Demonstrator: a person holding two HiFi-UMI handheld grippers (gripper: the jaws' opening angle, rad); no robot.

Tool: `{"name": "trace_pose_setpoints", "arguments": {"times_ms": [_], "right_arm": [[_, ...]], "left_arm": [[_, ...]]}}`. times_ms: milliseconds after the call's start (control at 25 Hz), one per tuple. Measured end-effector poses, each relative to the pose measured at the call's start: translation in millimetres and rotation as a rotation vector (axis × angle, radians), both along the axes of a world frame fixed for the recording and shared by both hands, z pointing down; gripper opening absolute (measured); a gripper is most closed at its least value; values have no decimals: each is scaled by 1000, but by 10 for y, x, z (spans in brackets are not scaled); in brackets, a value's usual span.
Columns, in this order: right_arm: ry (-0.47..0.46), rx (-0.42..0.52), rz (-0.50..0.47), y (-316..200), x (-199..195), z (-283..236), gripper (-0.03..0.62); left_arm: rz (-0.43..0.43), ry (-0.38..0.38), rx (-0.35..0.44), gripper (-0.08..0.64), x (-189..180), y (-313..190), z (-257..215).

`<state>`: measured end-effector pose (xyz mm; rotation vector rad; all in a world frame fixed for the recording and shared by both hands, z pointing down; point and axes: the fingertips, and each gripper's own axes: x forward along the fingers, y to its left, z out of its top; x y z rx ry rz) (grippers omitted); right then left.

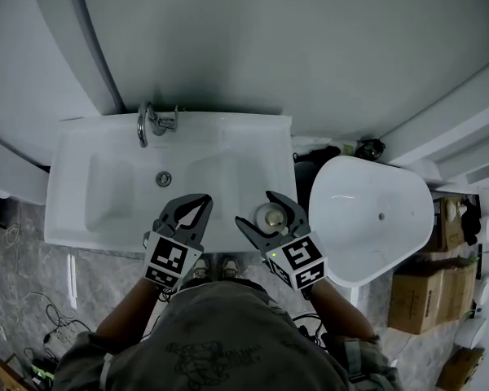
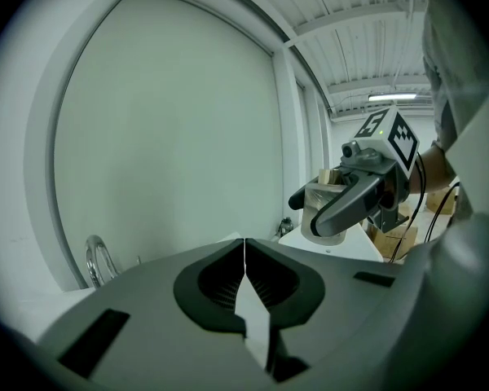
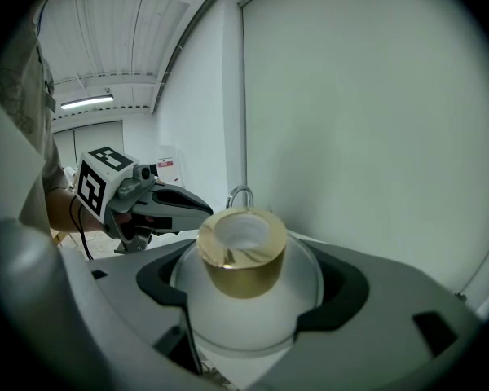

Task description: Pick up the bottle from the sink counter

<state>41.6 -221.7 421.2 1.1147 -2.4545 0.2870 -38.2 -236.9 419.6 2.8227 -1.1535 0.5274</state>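
A small pale bottle with a gold cap sits between the jaws of my right gripper, which is shut on its round body. It is over the front right part of the white sink counter. Whether its base touches the counter is hidden. My left gripper hovers to the left over the basin's front edge, jaws pressed together with nothing in them. In the left gripper view the right gripper and bottle show at the right. The left gripper also shows in the right gripper view.
A chrome faucet stands at the back of the basin, whose drain lies in the middle. A white oval fixture stands right of the counter, with cardboard boxes beyond. Cables lie on the floor at the left.
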Motion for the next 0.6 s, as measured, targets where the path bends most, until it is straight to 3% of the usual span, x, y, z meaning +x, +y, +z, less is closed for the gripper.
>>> {"name": "trace_pose_setpoints", "arguments": {"times_ms": [600], "right_arm": [[-13, -2, 26, 12, 88, 6, 333]], "left_arm": [[6, 4, -3, 18, 26, -6, -19]]}}
